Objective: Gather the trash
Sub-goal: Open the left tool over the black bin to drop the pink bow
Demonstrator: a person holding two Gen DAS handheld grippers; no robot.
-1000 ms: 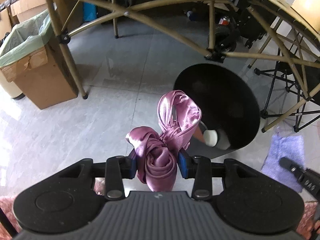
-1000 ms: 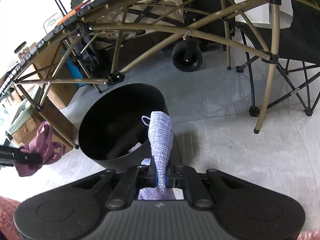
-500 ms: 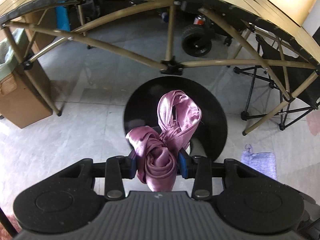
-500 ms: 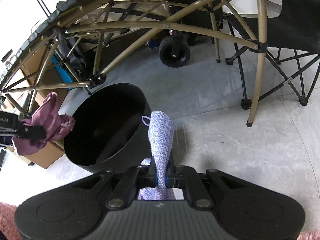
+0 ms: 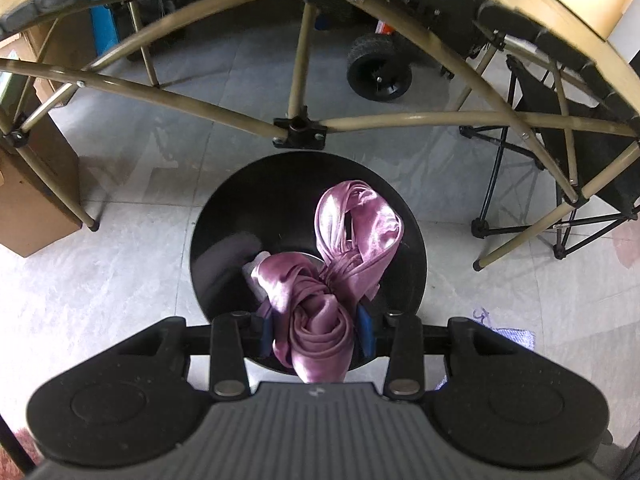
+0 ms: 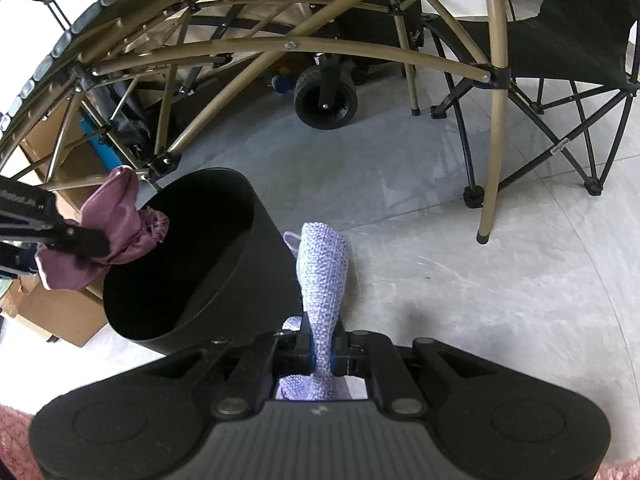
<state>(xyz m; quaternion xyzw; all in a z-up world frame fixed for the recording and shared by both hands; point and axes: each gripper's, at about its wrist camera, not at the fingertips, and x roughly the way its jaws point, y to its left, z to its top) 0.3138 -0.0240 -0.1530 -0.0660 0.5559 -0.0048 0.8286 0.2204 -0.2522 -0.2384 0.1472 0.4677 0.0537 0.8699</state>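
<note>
left wrist view, left to right. at nine o'clock, a cardboard box (image 5: 28, 200) stands on the grey floor (image 5: 104, 272), beside a leg of the tan folding table frame (image 5: 200, 104). at centre, the black bin (image 5: 224, 216) sits open-mouthed directly beneath the left gripper (image 5: 316, 330), whose blue pads clamp a bunched pink satin cloth (image 5: 320, 320); the cloth's loop rises toward one o'clock over the bin's opening. pale litter lies inside the bin at its bottom. at one o'clock, a black wheel (image 5: 379, 73); at three o'clock, a black folding chair (image 5: 560, 152).

right wrist view, left to right. at nine o'clock, the left gripper holds the pink cloth above the bin's rim. at centre, the right gripper (image 6: 321, 354) is closed tight on a lavender knitted cloth (image 6: 322, 276), which stands upright just beside the bin's outer wall, at the bin's three o'clock.
</note>
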